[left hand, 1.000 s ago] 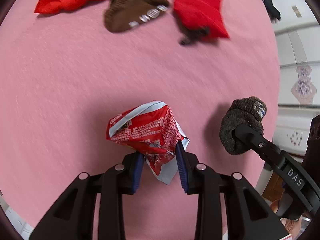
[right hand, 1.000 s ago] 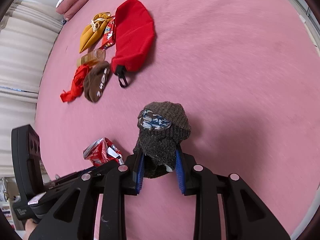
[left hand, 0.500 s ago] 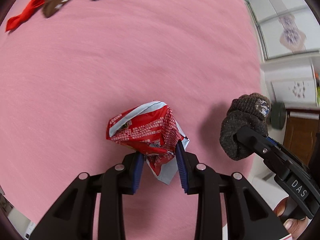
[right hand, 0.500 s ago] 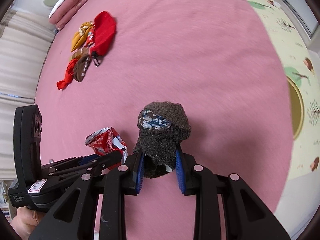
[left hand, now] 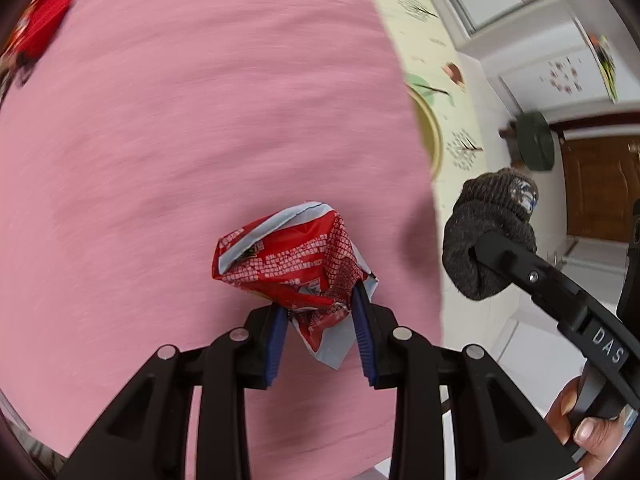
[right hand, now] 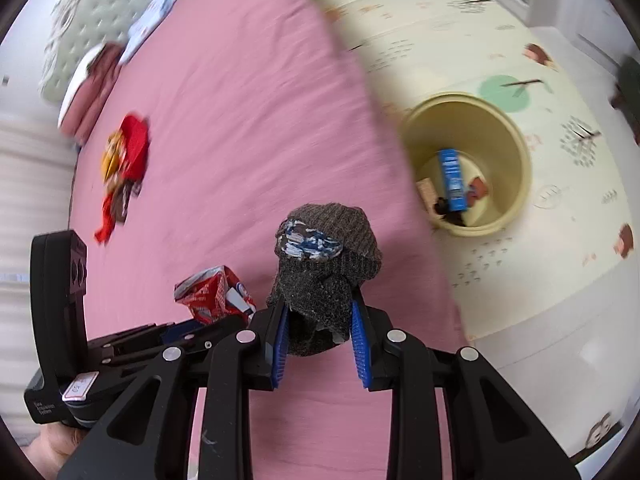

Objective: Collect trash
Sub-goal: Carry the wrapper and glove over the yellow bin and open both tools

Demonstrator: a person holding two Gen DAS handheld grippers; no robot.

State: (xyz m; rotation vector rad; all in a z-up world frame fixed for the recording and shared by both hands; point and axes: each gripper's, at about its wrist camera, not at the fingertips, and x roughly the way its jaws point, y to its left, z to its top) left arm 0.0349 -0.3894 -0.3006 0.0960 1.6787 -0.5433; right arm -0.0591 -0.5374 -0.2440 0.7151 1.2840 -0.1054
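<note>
Currently mid-carry, both jaws loaded, so the step in hand looks like the drop into the bin.

Right-wrist view, left to right: leftover pile (right hand: pixel 122 168) of red, yellow and brown items sits on the pink bed (right hand: pixel 224 120) at left of frame, well apart from both grippers. Left gripper (left hand: pixel 319 326) is clenched on the crumpled red wrapper (left hand: pixel 288 256), lower-centre of its own view; pads pinch the wrapper's lower tail, the bulk sticks out past the tips. Right gripper (right hand: pixel 318 334) is clamped on a rolled dark grey sock (right hand: pixel 326 264) with a blue-white patch on top, frame centre. Yellow bin (right hand: pixel 516 184) stands on the patterned floor mat (right hand: pixel 460 40) at right of frame, just past the bed edge; a blue box (right hand: pixel 452 180) and some dark bits already lie inside.

To do it well, I'd say:
- keep both grips closed until each load is over the bin mouth, not the rim
- bring the wrapper in low; it's light and could drift
- release one side at a time so the grippers don't clash
- sock is arguably not trash, so check before dropping
</note>
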